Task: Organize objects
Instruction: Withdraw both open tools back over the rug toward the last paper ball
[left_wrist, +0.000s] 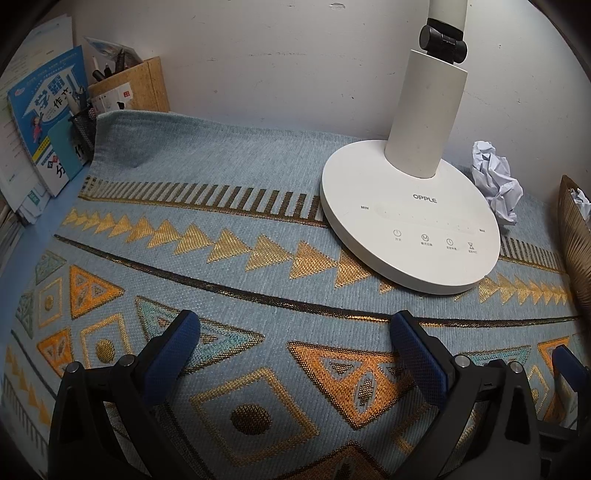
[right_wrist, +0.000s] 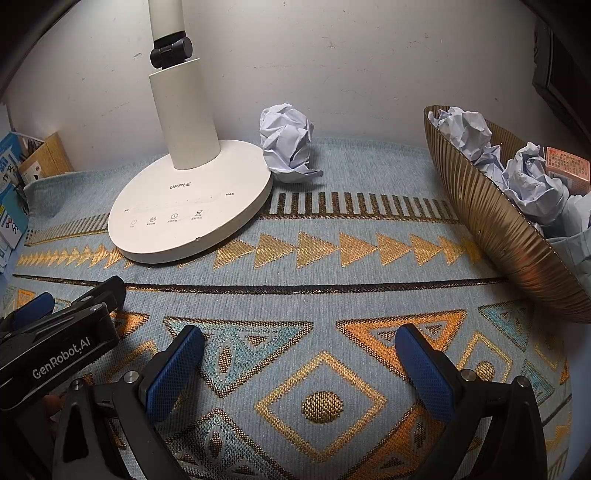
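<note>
Crumpled paper ball beside the OPPLE lamp base; ribbed gold bowl holds more. Left gripper and right gripper both spread, empty.

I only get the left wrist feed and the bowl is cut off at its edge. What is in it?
Observer: The bowl holds several crumpled paper balls and a small pink carton.
Operator: Is any paper still outside it?
Observer: One paper ball lies on the cloth, touching the lamp base, apart from the bowl.
Operator: Is the right gripper holding anything?
Observer: No. The right gripper is open and empty, above the cloth.
</note>
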